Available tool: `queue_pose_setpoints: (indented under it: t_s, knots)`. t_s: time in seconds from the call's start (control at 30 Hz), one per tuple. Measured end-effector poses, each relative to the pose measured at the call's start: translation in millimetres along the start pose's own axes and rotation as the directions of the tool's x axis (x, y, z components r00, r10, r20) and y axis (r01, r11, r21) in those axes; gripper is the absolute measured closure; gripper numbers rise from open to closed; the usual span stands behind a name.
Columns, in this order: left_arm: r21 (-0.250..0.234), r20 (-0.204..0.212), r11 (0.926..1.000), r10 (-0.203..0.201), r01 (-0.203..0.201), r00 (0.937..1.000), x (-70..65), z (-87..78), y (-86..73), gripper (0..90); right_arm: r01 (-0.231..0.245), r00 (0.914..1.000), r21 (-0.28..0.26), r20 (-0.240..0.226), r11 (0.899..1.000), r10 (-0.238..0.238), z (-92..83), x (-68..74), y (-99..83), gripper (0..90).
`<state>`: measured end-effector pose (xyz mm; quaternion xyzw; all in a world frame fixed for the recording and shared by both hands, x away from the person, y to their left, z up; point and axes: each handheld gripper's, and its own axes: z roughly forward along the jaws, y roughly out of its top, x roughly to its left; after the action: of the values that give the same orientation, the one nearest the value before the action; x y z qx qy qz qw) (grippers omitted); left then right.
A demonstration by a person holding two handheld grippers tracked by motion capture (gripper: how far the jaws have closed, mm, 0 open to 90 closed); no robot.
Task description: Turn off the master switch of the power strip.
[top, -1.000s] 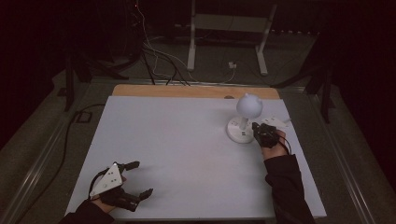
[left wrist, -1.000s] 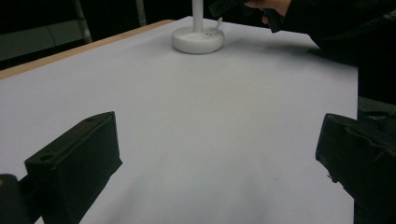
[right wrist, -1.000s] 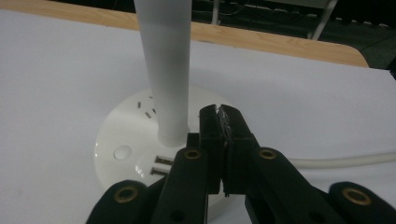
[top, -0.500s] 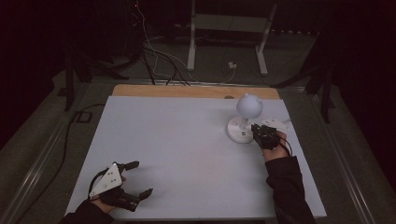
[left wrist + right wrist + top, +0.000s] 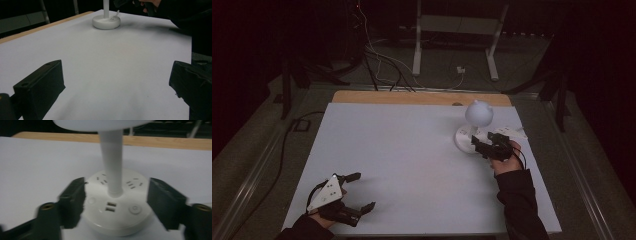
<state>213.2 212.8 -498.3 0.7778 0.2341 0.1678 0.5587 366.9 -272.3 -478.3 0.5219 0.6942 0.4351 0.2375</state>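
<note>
Black jaws of the right gripper (image 5: 115, 202) are standing wide apart, flanking the round white base (image 5: 117, 205) of a desk lamp (image 5: 476, 125) at the far right of the white table (image 5: 402, 165); whether they are touching it, I cannot tell. Socket slots, two USB ports and two round buttons are showing on that base, with a white stem (image 5: 112, 162) rising from its middle toward a globe head (image 5: 478, 113). Well apart, at the near left, the left gripper (image 5: 357, 192) is hovering wide open over bare tabletop.
</note>
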Motion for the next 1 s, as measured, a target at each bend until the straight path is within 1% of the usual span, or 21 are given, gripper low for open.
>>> queue_pose_setpoints:
  t_s: [0.03,0.07,0.1,0.13,0.17,0.2,0.23,0.27,0.3,0.37,0.4,0.43,0.47,0.5,0.53,0.63,0.73,0.8,1.0]
  knots:
    - [0.0,0.0,1.0,0.0,0.0,1.0,0.0,0.0,0.0,0.4,-0.003,0.9998,0.008,-0.018,1.0,0.004,-0.4,0.8,0.4,16.4]
    - [0.001,0.0,1.0,0.0,0.0,1.0,0.0,0.0,0.0,0.4,-0.003,0.9998,0.008,-0.018,1.0,0.004,-0.4,0.8,0.4,16.4]
    - [0.0,0.0,1.0,0.0,0.0,1.0,0.0,0.0,0.0,0.4,0.013,0.9983,0.031,-0.056,0.999,-0.011,-0.9,1.2,-0.5,13.3]
    - [0.0,0.0,1.0,0.0,0.0,1.0,-0.1,-0.1,0.1,0.4,0.022,0.9972,0.04,-0.072,0.999,-0.019,-0.9,1.5,-0.9,9.8]
    - [0.0,0.0,1.0,0.001,-0.001,1.0,-0.1,-0.2,0.1,0.4,0.022,0.9972,0.04,-0.072,0.999,-0.019,-0.9,1.5,-0.9,9.8]
    - [-0.001,0.0,1.0,0.001,-0.001,1.0,-0.1,-0.3,0.1,0.4,0.028,0.9963,0.039,-0.083,0.999,-0.025,-1.6,2.0,-1.9,8.9]
    - [-0.002,0.001,1.0,0.001,-0.001,1.0,0.0,-0.4,0.2,0.4,0.025,0.9951,0.028,-0.096,0.999,-0.022,-2.4,2.1,-2.7,6.1]
    - [-0.001,0.0,1.0,0.001,-0.001,1.0,0.1,-0.4,0.2,0.4,0.033,0.9941,0.041,-0.105,0.999,-0.028,-2.2,2.1,-2.7,1.8]
    - [-0.001,0.001,1.0,0.0,0.0,1.0,0.0,-0.3,0.2,0.4,0.038,0.9937,0.057,-0.108,0.998,-0.032,-2.3,2.4,-2.6,1.9]
    - [-0.001,0.001,1.0,-0.001,0.001,1.0,0.1,-0.3,0.2,0.4,0.036,0.9922,0.052,-0.121,0.998,-0.03,-4.5,4.2,-3.2,0.9]
    - [-0.002,0.001,1.0,-0.001,0.001,1.0,0.1,-0.3,0.1,0.4,0.044,0.9925,0.055,-0.117,0.998,-0.037,-5.1,5.5,-3.2,0.4]
    - [-0.002,0.002,1.0,-0.002,0.002,1.0,0.1,-0.2,0.1,0.4,0.049,0.9895,0.055,-0.139,0.997,-0.041,-6.1,8.5,-3.3,0.0]
    - [-0.001,0.002,1.0,-0.001,0.001,1.0,0.1,-0.3,0.2,0.4,0.049,0.9895,0.055,-0.139,0.997,-0.041,-6.1,8.5,-3.3,0.0]
    - [-0.002,0.002,1.0,0.0,0.0,1.0,0.2,-0.3,0.2,0.4,0.053,0.9887,0.05,-0.143,0.997,-0.045,-7.1,10.4,-3.4,0.0]
    - [-0.002,0.003,1.0,0.0,0.0,1.0,0.1,-0.4,0.3,0.4,0.066,0.9849,0.033,-0.163,0.997,-0.06,-9.1,14.2,-3.5,0.0]
    - [-0.002,0.004,1.0,0.0,0.0,1.0,0.2,-0.4,0.3,0.4,0.079,0.9831,0.027,-0.168,0.997,-0.073,-10.3,17.5,-3.5,0.0]
    - [-0.003,0.004,1.0,-0.001,0.001,1.0,0.4,-0.5,0.3,0.4,0.067,0.9809,0.004,-0.184,0.998,-0.065,-12.5,19.8,-4.7,0.0]
    - [-0.003,0.004,1.0,-0.001,0.001,1.0,0.4,-0.5,0.3,0.4,0.079,0.9811,-0.007,-0.177,0.997,-0.079,-14.2,21.4,-5.3,0.0]
    - [-0.002,0.006,1.0,-0.001,0.001,1.0,0.3,-0.5,0.3,0.4,0.096,0.9762,-0.006,-0.195,0.995,-0.095,-20.5,25.8,-8.8,0.0]
